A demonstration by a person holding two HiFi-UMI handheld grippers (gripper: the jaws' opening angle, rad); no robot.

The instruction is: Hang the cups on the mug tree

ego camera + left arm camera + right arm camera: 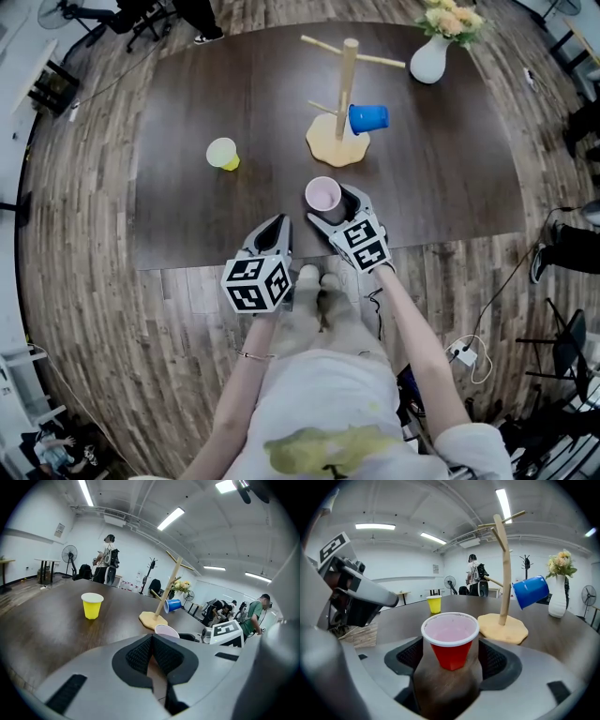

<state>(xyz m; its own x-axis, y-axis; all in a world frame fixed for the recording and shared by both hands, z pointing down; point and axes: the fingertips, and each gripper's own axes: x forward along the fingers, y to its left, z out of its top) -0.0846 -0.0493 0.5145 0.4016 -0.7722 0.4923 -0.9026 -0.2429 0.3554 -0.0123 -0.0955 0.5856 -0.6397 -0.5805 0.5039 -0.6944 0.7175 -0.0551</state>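
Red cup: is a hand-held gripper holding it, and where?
No: the red cup stands between the right hand-held gripper's open jaws. The left hand-held gripper holds nothing.

An open lab space with strip lights point(171, 518) and pedestal fan point(69, 554).

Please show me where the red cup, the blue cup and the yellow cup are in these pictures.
red cup point(450, 645): right gripper view, on its red side wall below the white rim.
blue cup point(529, 591): right gripper view, on its side wall.
yellow cup point(92, 608): left gripper view, on its side wall.
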